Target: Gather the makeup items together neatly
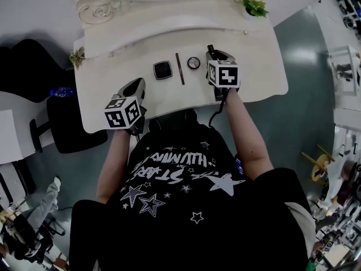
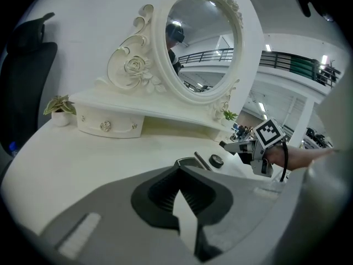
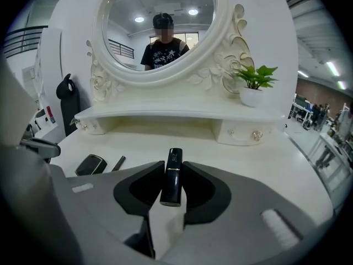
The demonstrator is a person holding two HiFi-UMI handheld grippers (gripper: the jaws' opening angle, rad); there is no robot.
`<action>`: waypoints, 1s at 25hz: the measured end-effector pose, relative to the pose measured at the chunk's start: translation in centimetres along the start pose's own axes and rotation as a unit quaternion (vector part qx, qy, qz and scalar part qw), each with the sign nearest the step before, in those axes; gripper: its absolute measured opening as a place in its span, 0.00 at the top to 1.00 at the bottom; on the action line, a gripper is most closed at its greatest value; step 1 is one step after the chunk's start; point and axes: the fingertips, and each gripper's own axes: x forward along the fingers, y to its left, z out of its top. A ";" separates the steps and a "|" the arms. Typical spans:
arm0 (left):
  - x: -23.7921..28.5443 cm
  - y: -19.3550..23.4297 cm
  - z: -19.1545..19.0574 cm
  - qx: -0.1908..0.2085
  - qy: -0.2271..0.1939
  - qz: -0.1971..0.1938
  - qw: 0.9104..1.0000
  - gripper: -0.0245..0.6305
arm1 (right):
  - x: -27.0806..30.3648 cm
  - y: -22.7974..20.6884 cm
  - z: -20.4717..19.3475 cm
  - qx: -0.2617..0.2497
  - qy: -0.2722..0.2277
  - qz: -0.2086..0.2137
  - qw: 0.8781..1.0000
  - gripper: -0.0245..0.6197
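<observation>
A black square compact (image 1: 162, 70), a thin dark pencil (image 1: 180, 68) and a small round black jar (image 1: 194, 62) lie side by side on the white vanity table (image 1: 113, 78). My right gripper (image 1: 211, 52) hovers just right of the jar, shut on a dark lipstick tube (image 3: 172, 176) that points forward between the jaws. The right gripper view shows the compact (image 3: 91, 164) and the pencil (image 3: 118, 163) at lower left. My left gripper (image 1: 138, 86) is over the table's near left part, its jaws closed together with nothing between them. From there the compact (image 2: 190, 162) sits just beyond the tips.
An ornate white mirror (image 3: 157, 32) with a drawer shelf (image 3: 182, 120) stands along the back of the table. Small potted plants sit at the back right (image 1: 255, 7) and at the left edge (image 1: 76, 56). A black chair (image 1: 70, 123) stands left of the table.
</observation>
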 end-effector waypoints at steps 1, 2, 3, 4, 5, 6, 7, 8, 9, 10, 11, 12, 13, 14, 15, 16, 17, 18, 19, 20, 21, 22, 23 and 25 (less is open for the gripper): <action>0.0 0.1 -0.1 -0.001 0.002 0.000 1.000 0.96 | 0.2 0.0 -0.4 0.001 0.005 0.000 1.000 0.76; 0.0 0.2 -0.1 -0.001 0.003 0.000 1.000 0.96 | 0.3 0.1 -0.8 0.002 0.010 0.000 1.000 0.76; 0.0 0.3 -0.2 -0.002 0.004 0.001 1.000 0.96 | 0.5 0.2 -1.2 0.002 0.014 -0.001 1.000 0.76; 0.0 0.4 -0.2 -0.002 0.005 0.001 1.000 0.96 | 0.6 0.2 -1.5 0.002 0.017 -0.001 1.000 0.76; 0.0 0.5 -0.3 -0.003 0.005 0.002 1.000 0.96 | 0.8 0.3 -1.7 0.003 0.021 -0.002 1.000 0.76; 0.0 0.5 -0.3 -0.004 0.006 0.002 1.000 0.96 | 0.9 0.3 -2.0 0.004 0.023 -0.002 1.000 0.76; 0.0 0.5 -0.3 -0.004 0.006 0.002 1.000 0.96 | 1.1 0.4 -2.2 0.005 0.026 -0.002 1.000 0.76; 0.0 0.5 -0.3 -0.004 0.006 0.001 1.000 0.96 | 1.1 0.4 -2.5 0.006 0.030 -0.004 1.000 0.76; 0.0 0.5 -0.3 -0.004 0.007 0.000 1.000 0.96 | 1.0 0.3 -2.7 0.007 0.034 -0.008 0.999 0.76; 0.1 0.4 -0.3 -0.004 0.007 -0.001 1.000 0.96 | 1.0 0.3 -2.8 0.009 0.037 -0.011 0.999 0.76; 0.1 0.5 -0.3 -0.004 0.008 -0.001 1.000 0.96 | 1.0 0.4 -3.0 0.010 0.039 -0.013 0.999 0.76; 0.0 0.5 -0.4 -0.003 0.008 -0.002 1.000 0.96 | 1.0 0.4 -3.2 0.011 0.041 -0.014 0.999 0.76; 0.0 0.5 -0.4 -0.003 0.009 -0.003 1.000 0.96 | 1.1 0.4 -3.3 0.012 0.042 -0.016 0.999 0.76; 0.0 0.6 -0.4 -0.002 0.009 -0.003 1.000 0.96 | 1.2 0.5 -3.5 0.012 0.043 -0.017 0.999 0.76; 0.0 0.7 -0.4 -0.002 0.009 -0.004 1.000 0.96 | 1.2 0.6 -3.6 0.011 0.044 -0.018 0.999 0.76; -0.1 0.7 -0.4 -0.002 0.010 -0.004 1.000 0.96 | 1.2 0.6 -3.7 0.010 0.046 -0.020 0.999 0.76; -0.1 0.8 -0.4 -0.002 0.010 -0.005 1.000 0.96 | 1.3 0.6 -3.9 0.010 0.048 -0.022 0.999 0.76; -0.2 0.9 -0.3 -0.002 0.010 -0.005 1.000 0.96 | 1.2 0.6 -4.0 0.011 0.049 -0.024 0.998 0.76; -0.2 0.9 -0.3 -0.001 0.010 -0.007 1.000 0.96 | 1.2 0.6 -4.1 0.011 0.049 -0.027 0.998 0.76; -0.3 1.0 -0.3 -0.001 0.010 -0.008 1.000 0.96 | 1.2 0.6 -4.2 0.012 0.049 -0.030 0.998 0.75; -0.3 1.0 -0.3 0.000 0.010 -0.010 1.000 0.96 | 1.2 0.6 -4.2 0.013 0.050 -0.033 0.998 0.75; -0.3 1.1 -0.3 0.001 0.010 -0.012 1.000 0.96 | 1.2 0.6 -4.2 0.014 0.050 -0.037 0.998 0.75; -0.3 1.2 -0.2 0.001 0.009 -0.014 1.000 0.96 | 1.2 0.5 -4.1 0.013 0.052 -0.043 0.998 0.75; -0.4 1.5 -0.3 0.002 0.008 -0.018 1.000 0.96 | 1.1 0.3 -3.9 0.007 0.051 -0.057 0.997 0.75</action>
